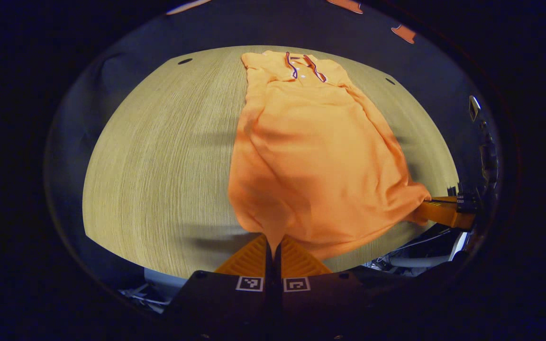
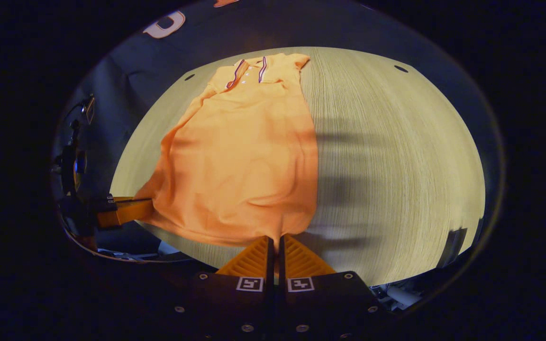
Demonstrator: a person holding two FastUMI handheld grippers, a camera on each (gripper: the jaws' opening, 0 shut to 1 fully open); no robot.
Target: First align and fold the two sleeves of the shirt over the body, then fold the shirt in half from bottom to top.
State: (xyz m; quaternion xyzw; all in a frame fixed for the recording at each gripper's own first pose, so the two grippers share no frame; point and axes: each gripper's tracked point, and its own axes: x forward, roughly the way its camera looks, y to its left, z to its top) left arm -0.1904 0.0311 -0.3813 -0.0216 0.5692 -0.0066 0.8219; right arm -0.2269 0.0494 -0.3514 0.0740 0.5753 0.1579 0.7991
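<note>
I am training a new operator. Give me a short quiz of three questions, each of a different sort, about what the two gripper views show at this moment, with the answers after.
1. True or false: the sleeves of the orange shirt are already folded over its body.
2. Which part of the shirt does the left gripper pinch? A: the collar. B: a corner of the bottom hem. C: a button.
3. Fill in: the shirt's collar lies at the ____ end of the wooden table, away from the right gripper.

Key
1. True: no sleeve sticks out at the sides.
2. B.
3. Far.
</note>
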